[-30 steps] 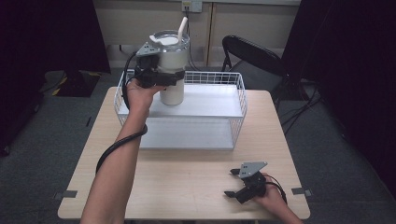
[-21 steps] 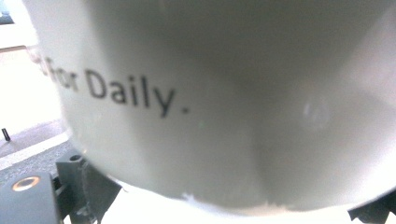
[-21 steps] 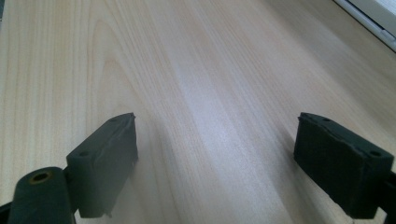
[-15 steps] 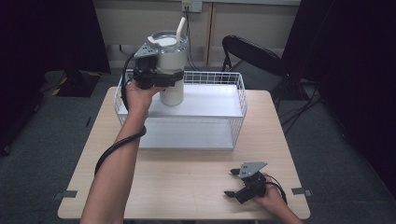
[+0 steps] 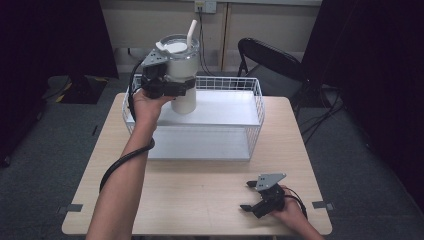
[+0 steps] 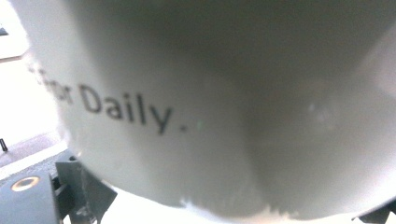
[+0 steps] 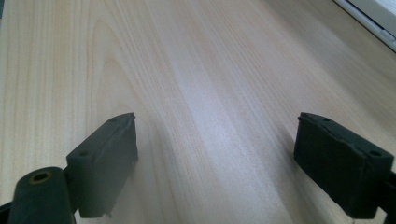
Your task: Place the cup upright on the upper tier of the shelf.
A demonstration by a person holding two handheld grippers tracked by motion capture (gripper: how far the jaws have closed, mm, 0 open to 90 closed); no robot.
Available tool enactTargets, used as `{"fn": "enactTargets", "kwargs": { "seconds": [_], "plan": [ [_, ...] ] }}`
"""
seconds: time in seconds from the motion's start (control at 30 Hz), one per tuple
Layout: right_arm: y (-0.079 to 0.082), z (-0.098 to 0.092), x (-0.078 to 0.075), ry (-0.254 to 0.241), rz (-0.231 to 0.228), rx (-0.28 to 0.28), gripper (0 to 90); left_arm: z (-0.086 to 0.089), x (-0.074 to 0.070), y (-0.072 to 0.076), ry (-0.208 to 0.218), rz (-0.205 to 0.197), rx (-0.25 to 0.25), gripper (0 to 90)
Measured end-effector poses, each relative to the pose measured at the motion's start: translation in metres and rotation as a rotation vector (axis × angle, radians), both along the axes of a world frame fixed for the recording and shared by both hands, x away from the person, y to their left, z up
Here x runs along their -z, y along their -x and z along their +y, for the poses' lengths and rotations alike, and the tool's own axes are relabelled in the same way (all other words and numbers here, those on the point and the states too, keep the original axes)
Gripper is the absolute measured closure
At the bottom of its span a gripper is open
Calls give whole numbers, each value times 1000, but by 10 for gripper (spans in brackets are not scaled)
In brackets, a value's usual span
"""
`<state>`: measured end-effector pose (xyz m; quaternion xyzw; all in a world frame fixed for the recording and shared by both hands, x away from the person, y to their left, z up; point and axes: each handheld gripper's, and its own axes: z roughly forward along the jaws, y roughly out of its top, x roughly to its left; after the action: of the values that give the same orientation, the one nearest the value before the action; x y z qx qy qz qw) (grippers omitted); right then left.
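White tumbler (image 5: 180, 75) with lid and straw, held above the wire basket (image 5: 252, 112) by our left tongs (image 5: 167, 86) clamped mid-body; we judge it rigid, smooth, top-heavy; right tongs (image 5: 251, 196) gape empty.

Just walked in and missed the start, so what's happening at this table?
A person is working with a gripper in each hand. The left gripper is clamped around a white tumbler with a lid and straw, holding it up over the white wire basket at the back of the wooden table. The right gripper rests low near the table's front right corner, its tongs open and holding nothing.
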<state>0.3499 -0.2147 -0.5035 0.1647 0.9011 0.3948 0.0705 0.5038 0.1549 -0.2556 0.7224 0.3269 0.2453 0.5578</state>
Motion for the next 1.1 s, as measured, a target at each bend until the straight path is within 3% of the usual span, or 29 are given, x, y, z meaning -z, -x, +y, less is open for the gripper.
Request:
{"fn": "enactTargets", "kwargs": {
  "seconds": [0.33, 0.67, 0.93, 1.0, 1.1],
  "plan": [
    [0, 0, 0, 1, 1, 1, 131, 1, 5, 2, 15, -14, 2, 88],
    [1, 0, 0, 0, 1, 4, 132, 5, 11, 5, 43, 29, -4, 81],
    [1, 0, 0, 0, -1, 7, 132, 11, 19, 10, 17, 49, 6, 90],
    [1, 0, 0, -1, -1, 7, 132, 15, 21, 14, 39, 43, 14, 100],
    [1, 0, 0, -1, 0, 7, 132, 21, 22, 19, 37, 52, 21, 127]
  ]
}}
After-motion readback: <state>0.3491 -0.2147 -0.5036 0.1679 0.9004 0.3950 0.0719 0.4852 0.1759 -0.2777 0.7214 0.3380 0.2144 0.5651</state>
